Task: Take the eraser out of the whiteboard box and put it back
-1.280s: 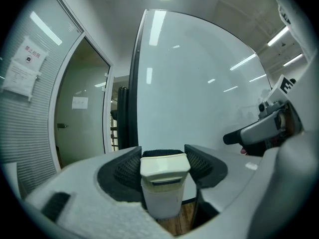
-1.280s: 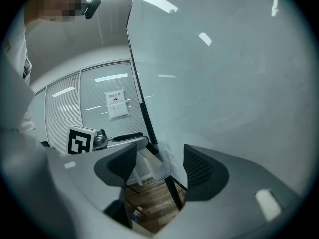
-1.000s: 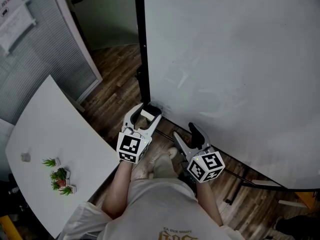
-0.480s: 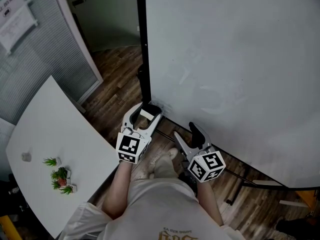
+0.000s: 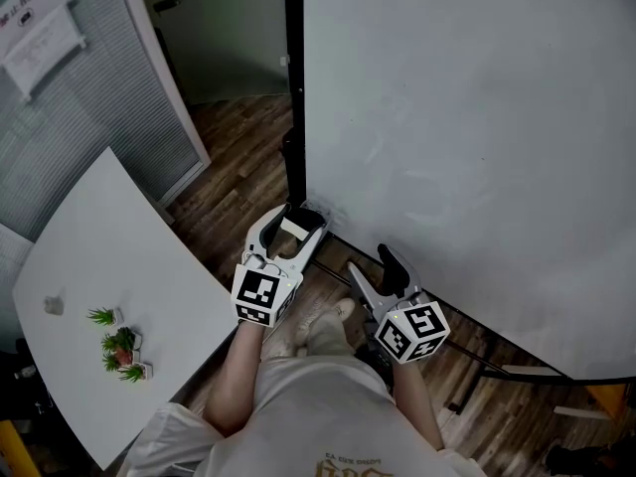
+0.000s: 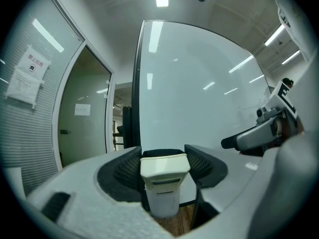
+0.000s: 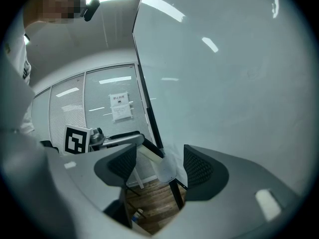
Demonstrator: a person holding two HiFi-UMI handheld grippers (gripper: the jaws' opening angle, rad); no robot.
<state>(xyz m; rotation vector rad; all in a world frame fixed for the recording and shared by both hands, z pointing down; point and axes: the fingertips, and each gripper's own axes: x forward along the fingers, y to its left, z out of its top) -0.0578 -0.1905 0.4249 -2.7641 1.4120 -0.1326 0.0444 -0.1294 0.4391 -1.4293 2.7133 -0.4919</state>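
My left gripper [image 6: 164, 158] clamped on the cream eraser [image 6: 165, 170], whiteboard box [image 7: 167, 169] just at its tip, whiteboard [image 5: 477, 117] straight ahead, my right gripper [image 7: 155, 166] alongside, jaws apart, nothing between them

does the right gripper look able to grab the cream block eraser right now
Probably not: the cream block eraser sits clamped in the left gripper, whose jaws cover its sides. The right gripper is open and apart from it.
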